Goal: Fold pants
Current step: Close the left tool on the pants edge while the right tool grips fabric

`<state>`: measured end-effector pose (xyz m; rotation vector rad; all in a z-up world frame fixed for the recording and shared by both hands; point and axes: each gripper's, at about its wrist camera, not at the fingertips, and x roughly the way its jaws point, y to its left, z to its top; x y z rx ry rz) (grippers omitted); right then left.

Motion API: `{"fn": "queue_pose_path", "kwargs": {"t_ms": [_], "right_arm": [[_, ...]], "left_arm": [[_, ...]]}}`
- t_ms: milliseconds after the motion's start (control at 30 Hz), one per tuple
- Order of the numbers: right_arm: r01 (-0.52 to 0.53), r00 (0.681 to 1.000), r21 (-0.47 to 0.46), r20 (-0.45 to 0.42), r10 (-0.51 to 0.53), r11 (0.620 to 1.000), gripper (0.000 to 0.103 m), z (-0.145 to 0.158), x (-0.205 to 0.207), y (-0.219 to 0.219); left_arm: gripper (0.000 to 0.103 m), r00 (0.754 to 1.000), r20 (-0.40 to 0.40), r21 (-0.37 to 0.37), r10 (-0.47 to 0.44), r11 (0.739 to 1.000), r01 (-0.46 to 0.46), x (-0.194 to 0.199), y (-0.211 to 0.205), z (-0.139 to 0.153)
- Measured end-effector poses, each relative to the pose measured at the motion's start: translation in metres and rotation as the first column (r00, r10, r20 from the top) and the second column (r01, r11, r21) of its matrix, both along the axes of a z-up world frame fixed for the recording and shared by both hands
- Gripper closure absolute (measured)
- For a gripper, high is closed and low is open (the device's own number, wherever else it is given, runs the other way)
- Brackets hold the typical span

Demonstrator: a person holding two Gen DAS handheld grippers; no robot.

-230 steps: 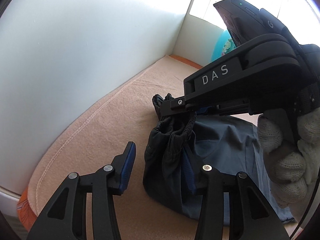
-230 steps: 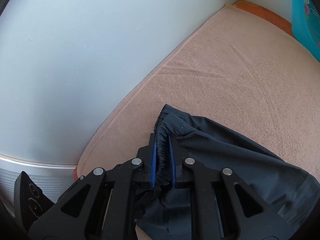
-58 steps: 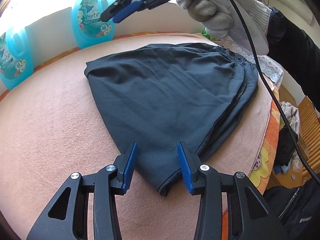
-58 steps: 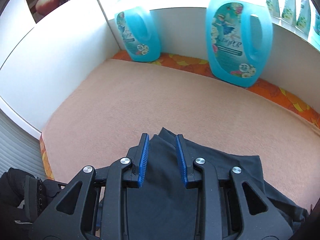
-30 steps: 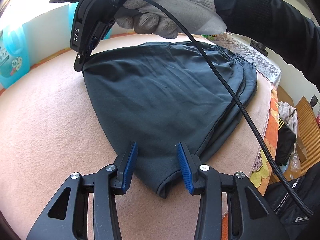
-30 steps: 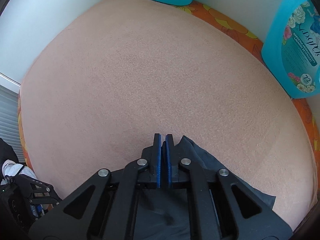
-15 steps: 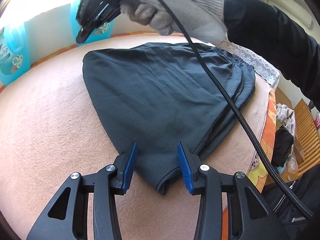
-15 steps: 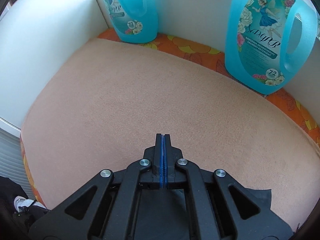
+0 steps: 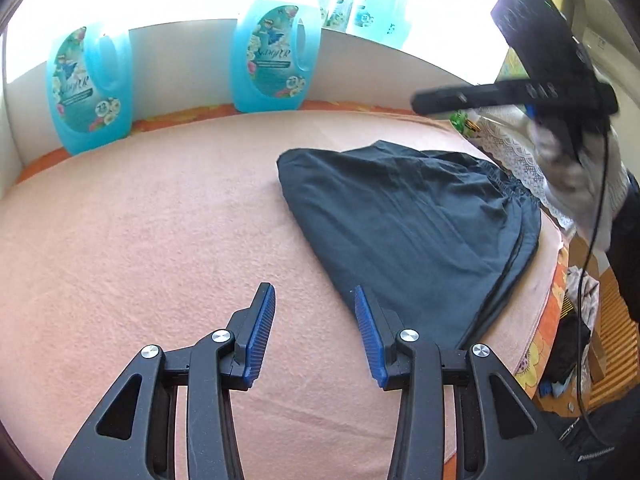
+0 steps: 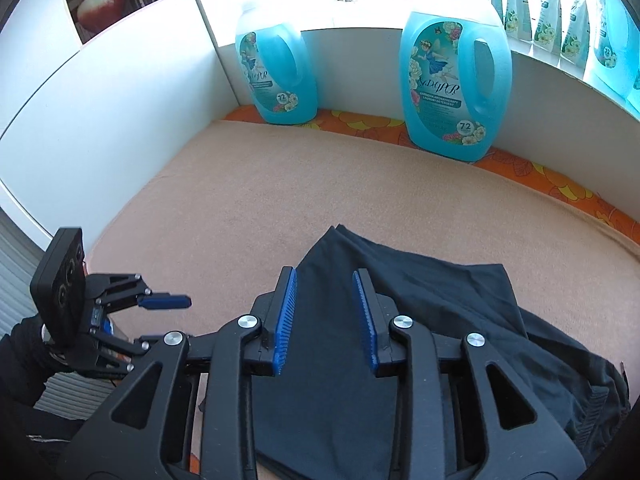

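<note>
Dark folded pants (image 9: 408, 224) lie flat on the pink blanket (image 9: 140, 240), with the elastic waistband toward the right edge. My left gripper (image 9: 314, 312) hovers open over bare blanket just left of the pants' near corner, with nothing between its pads. In the right wrist view the right gripper (image 10: 325, 296) is above the pants (image 10: 440, 300) with its jaws opening and no cloth pinched. The left wrist view shows the right gripper (image 9: 424, 101) blurred high at the right in a gloved hand (image 9: 572, 168). The left gripper (image 10: 160, 316) appears at the left of the right wrist view.
Two large blue detergent jugs (image 10: 456, 84) (image 10: 276, 68) stand along the back wall. A white side panel (image 10: 100, 120) closes the left. The blanket's right edge (image 9: 548, 292) drops to a floor with clothes. A lace cloth (image 9: 516, 156) lies beyond the waistband.
The left gripper pulled back and left off the pants' near corner. The right gripper rose away from the far corner toward the right, and its shut jaws opened.
</note>
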<state>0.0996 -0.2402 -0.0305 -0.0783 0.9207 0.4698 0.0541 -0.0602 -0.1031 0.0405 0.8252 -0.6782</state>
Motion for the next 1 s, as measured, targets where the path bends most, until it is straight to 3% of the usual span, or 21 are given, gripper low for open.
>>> {"fn": "queue_pose_path", "kwargs": {"t_ms": [167, 333, 533, 733, 833, 900, 1000], "right_arm": [[-0.024, 0.999, 0.039, -0.024, 0.025, 0.999, 0.068, -0.028, -0.061, 0.009], [-0.026, 1.0, -0.007, 0.003, 0.026, 1.0, 0.066, -0.055, -0.1, 0.029], [-0.034, 0.999, 0.035, -0.012, 0.034, 0.999, 0.053, -0.075, -0.119, 0.046], [-0.041, 0.999, -0.046, -0.015, 0.04, 0.998, 0.053, -0.098, -0.125, 0.072], [-0.039, 0.999, -0.102, 0.003, 0.04, 0.994, 0.051, -0.107, -0.13, 0.083], [-0.022, 1.0, -0.115, 0.014, 0.024, 0.993, 0.043, -0.111, -0.132, 0.086], [0.019, 0.999, -0.14, 0.028, -0.016, 0.99, 0.043, -0.116, -0.134, 0.089]], "left_arm": [[0.062, 0.999, -0.028, -0.055, 0.033, 0.998, -0.034, 0.035, -0.002, 0.014], [0.058, 0.999, -0.034, -0.064, 0.027, 0.998, -0.029, 0.066, -0.02, 0.02], [0.058, 0.99, -0.138, -0.089, 0.013, 0.996, -0.026, 0.104, -0.041, 0.001], [0.058, 0.983, -0.182, -0.047, 0.025, 0.998, -0.035, 0.122, -0.052, -0.025], [0.058, 0.971, -0.239, -0.084, 0.028, 0.995, -0.049, 0.131, -0.051, -0.037], [0.058, 0.967, -0.252, -0.099, 0.028, 0.994, -0.055, 0.134, -0.051, -0.042], [0.058, 0.965, -0.263, -0.134, 0.023, 0.989, -0.06, 0.139, -0.052, -0.045]]}}
